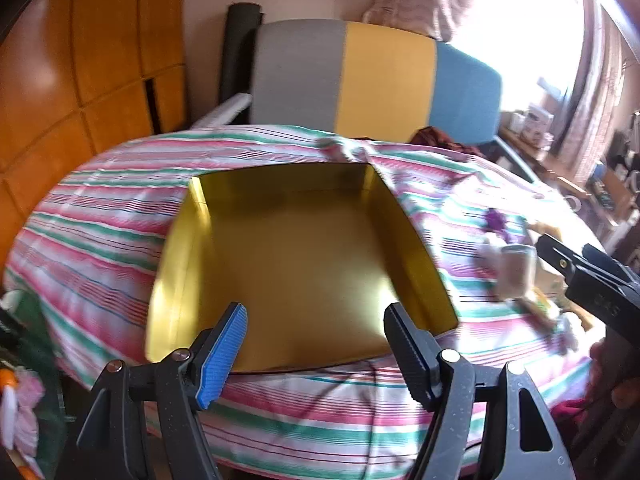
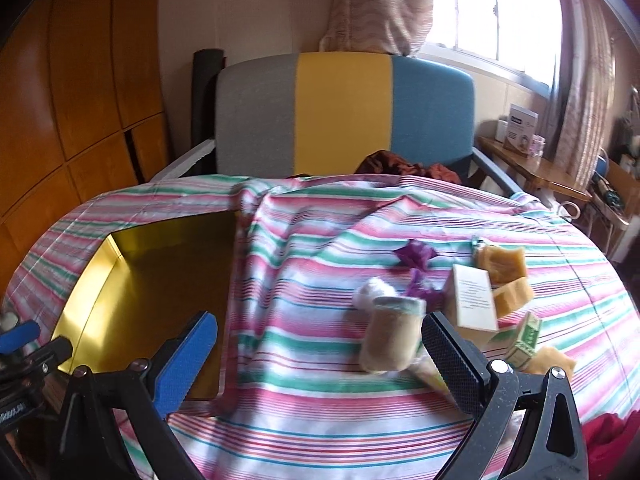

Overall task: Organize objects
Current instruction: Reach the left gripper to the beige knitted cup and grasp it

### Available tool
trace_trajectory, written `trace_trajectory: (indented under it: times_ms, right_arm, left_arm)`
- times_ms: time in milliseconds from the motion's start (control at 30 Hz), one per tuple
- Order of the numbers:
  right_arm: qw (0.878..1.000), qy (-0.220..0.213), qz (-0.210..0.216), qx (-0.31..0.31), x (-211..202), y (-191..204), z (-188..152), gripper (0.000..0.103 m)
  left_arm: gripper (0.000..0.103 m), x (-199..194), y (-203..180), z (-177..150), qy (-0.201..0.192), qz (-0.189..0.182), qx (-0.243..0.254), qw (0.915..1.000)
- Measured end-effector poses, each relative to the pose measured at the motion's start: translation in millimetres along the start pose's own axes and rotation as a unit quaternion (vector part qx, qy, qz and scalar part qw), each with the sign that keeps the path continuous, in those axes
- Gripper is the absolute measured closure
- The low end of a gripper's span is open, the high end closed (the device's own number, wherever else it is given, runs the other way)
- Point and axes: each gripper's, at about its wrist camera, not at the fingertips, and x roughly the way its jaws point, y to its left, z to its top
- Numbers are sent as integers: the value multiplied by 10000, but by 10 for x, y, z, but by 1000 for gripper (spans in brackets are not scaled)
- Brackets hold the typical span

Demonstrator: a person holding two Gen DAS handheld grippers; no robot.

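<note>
Gold-lined and empty, the box [image 1: 296, 264] is sitting open at centre frame on the striped cloth [image 1: 100, 208] as we are holding the left gripper [image 1: 316, 344] over its near edge, jaws apart on nothing. In the right wrist view we are keeping the right gripper [image 2: 320, 360] spread wide over the cloth at lower centre, nothing between its fingers. Just beyond its black finger [image 2: 452, 364], a tan cup [image 2: 390, 334] is lying among a card [image 2: 474, 296], soap blocks [image 2: 506, 276], purple scraps [image 2: 416, 254] and a cotton ball [image 2: 374, 294], right of the box.
</note>
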Motion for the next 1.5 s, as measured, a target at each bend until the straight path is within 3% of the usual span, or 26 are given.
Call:
trace_trajectory:
  times_ms: [233, 400, 567, 667, 800, 967, 1133, 1233, 1333, 1500]
  right_arm:
    - [9993, -95, -283, 221, -67, -420, 53, 0]
    - [9980, -131, -473, 406, -114, -695, 75, 0]
    - [9971, -127, -437, 613, -143, -972, 104, 0]
    - [9956, -111, -366, 857, -167, -1259, 135, 0]
    - [9926, -111, -457, 1123, -154, -1738, 130, 0]
    - [9777, -42, -394, 2064, -31, -2430, -121, 0]
    - [9267, -51, 82, 3757, 29, -3025, -431, 0]
    - [9158, -38, 184, 4012, 32, -3099, -484, 0]
    - [9211, -5, 256, 3885, 44, -3025, -446, 0]
    - [9291, 61, 498, 3665, 84, -2923, -388, 0]
  left_arm:
    - [31, 49, -203, 26, 136, -835, -77, 9964]
    - [31, 107, -369, 32, 388, -996, -66, 9942]
    - [31, 119, -566, 48, 199, -1044, 266, 9940]
    - [31, 187, -667, 88, 301, -1374, 383, 9893]
    - [31, 352, -877, 89, 746, -1787, 629, 9790]
    - [31, 457, -1154, 37, 1038, -1943, 991, 9704]
    - [31, 642, -1439, 85, 1356, -2071, 1161, 9619]
    - [31, 817, -1634, 153, 1429, -2018, 1202, 9615]
    - [31, 1008, -1791, 222, 1464, -2248, 1103, 9570]
    - [31, 1139, -2076, 322, 1080, -2404, 1417, 9542]
